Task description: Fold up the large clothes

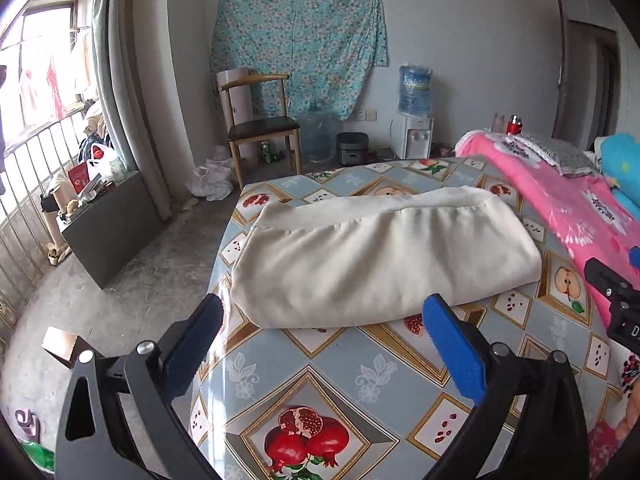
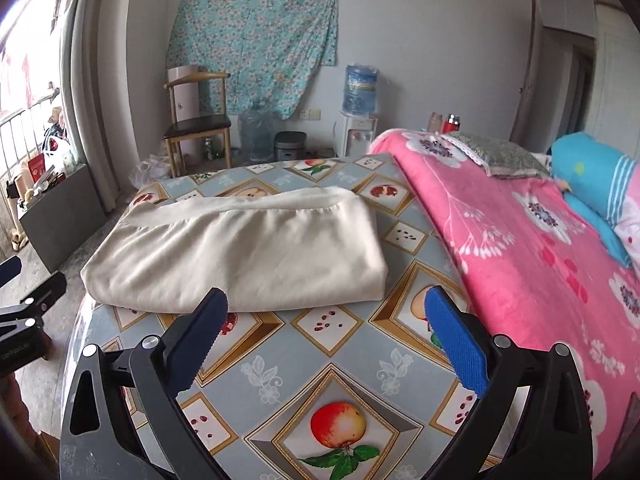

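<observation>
Looking from left wrist: left gripper (image 1: 323, 312) spread wide, empty, just short of the folded cream garment (image 1: 380, 256) on the table (image 1: 340, 376). Right wrist: right gripper (image 2: 328, 306) likewise released, near the garment's front edge. Fold looks finished; next likely another item.

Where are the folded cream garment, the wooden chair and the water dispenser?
folded cream garment (image 1: 384, 264): left wrist view, middle of top layer.
wooden chair (image 2: 198, 124): right wrist view, dark seat.
water dispenser (image 2: 358, 138): right wrist view, white body.

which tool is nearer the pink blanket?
Right. Right tool sits next to the blanket; left tool is farther off, by the floor-side edge of the table.
</observation>
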A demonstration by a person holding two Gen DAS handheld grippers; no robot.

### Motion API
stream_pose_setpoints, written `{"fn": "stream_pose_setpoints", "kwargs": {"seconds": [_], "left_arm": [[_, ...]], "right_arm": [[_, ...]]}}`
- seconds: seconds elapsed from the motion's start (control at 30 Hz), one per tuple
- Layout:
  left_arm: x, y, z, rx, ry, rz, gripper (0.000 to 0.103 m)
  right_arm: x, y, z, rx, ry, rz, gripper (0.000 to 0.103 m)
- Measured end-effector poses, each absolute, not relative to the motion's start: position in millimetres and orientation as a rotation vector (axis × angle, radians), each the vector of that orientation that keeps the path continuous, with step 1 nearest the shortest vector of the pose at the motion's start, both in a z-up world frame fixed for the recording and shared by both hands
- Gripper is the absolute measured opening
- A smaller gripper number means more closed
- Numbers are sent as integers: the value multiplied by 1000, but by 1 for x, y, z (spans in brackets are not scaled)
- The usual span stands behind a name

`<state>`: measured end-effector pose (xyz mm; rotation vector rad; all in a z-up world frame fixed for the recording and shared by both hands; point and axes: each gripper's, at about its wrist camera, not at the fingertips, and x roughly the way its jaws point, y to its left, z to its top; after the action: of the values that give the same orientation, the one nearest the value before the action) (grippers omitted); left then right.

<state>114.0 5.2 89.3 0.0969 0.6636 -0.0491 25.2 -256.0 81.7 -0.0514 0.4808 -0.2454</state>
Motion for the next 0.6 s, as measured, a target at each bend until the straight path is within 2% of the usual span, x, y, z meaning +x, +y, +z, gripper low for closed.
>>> {"fn": "stream_pose_setpoints", "kwargs": {"seconds": [0.2, 0.4, 0.6], "left_arm": [[128, -5, 74, 141, 788, -28, 98], [135, -1, 66, 55, 851, -10, 98], [140, 1, 62, 39, 886, -3, 98]], "right_arm": [[29, -251, 72, -49, 520, -226, 96], [45, -249, 53, -18, 646, -199, 96], [52, -242, 46, -15, 682, -184, 96]]}}
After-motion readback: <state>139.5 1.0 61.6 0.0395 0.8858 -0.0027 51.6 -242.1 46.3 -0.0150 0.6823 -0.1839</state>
